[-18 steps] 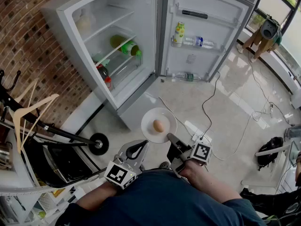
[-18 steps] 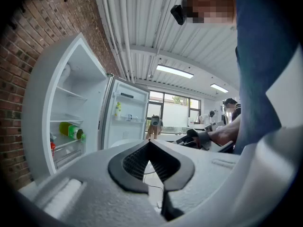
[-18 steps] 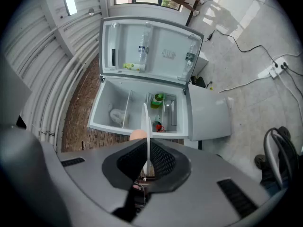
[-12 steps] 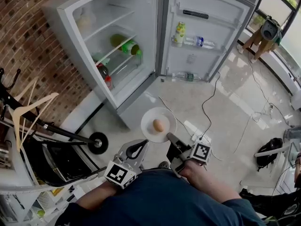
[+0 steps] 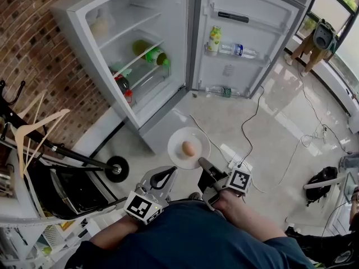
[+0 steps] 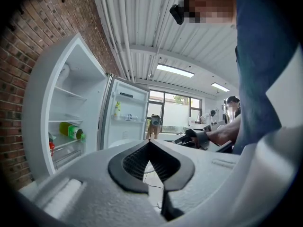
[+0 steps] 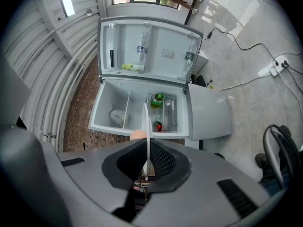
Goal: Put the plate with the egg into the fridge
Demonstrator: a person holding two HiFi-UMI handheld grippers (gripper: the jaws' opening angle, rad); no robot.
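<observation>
A white plate [image 5: 197, 138] with a brown egg [image 5: 189, 149] on it hangs level over the floor, in front of the open fridge [image 5: 140, 49]. My right gripper [image 5: 200, 162] is shut on the plate's near rim. In the right gripper view the plate [image 7: 147, 126] shows edge-on between the jaws, with the egg [image 7: 138, 135] to its left and the fridge [image 7: 142, 112] beyond. My left gripper [image 5: 170, 171] is beside it on the left, shut and holding nothing. Its closed tips [image 6: 150, 142] point toward the fridge [image 6: 66, 126].
A green bottle [image 5: 150, 54] and a red-capped bottle [image 5: 123, 87] lie on fridge shelves; the upper shelves are mostly bare. Bottles [image 5: 213, 40] stand in the door. Cables [image 5: 247, 122] and a power strip [image 5: 235, 162] lie on the floor. A wheeled rack with hangers [image 5: 33, 128] stands left.
</observation>
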